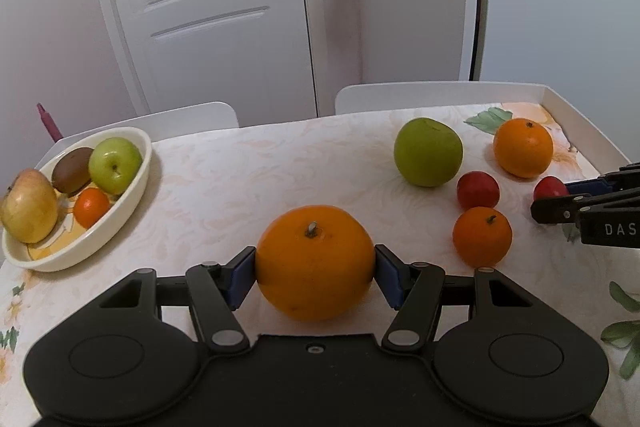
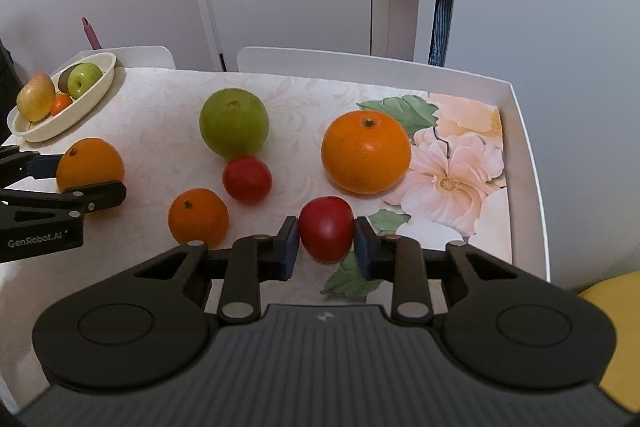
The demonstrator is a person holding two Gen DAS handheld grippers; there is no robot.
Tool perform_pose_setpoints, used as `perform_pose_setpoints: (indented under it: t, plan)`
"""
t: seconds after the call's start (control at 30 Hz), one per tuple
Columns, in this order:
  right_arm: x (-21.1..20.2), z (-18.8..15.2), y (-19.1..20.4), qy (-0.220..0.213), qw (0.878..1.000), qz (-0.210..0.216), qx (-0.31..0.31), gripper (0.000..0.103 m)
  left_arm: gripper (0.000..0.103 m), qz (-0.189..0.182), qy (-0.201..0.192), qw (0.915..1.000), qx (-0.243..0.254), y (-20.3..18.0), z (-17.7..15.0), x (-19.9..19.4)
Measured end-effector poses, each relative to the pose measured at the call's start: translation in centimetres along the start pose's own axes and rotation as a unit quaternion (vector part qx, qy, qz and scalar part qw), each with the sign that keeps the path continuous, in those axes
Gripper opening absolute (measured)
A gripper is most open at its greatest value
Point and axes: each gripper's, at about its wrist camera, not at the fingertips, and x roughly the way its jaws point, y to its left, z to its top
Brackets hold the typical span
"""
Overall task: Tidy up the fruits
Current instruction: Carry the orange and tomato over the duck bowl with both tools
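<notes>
both grippers point(image 1: 315, 277) point(image 2: 326, 247) tight on fruit

White door point(image 1: 208, 7), 2 chairs point(image 1: 400, 97).

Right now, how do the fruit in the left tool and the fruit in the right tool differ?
The orange in the left tool is clearly larger than the red fruit in the right tool. The orange shows a stem stub on top; the red fruit looks smooth and glossy. Both are round and clamped between blue pads.

We see soft, even indoor light, faint shadows beneath the fruit, sharp focus, and fisheye bending with dark corners.
</notes>
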Motion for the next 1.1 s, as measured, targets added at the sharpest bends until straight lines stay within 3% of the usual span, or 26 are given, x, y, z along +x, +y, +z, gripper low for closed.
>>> perform_pose_setpoints:
  t: [0.47,0.83,1.1]
  plan:
    - [-4.5,2.6,3.5,-0.025,1.000,0.005,0.005,0.044,0.066,0.005,-0.032,0.9992,-0.024,3.3,0.9,-5.8]
    - [-6.7,5.1,11.2,-0.030,0.999,0.031,0.002,0.044,0.066,0.017,-0.046,0.9984,-0.030,10.1,1.9,-9.4]
    - [-5.7,7.5,17.3,-0.032,0.998,0.047,0.000,0.044,0.066,0.027,-0.048,0.9982,-0.024,15.7,2.8,-9.3]
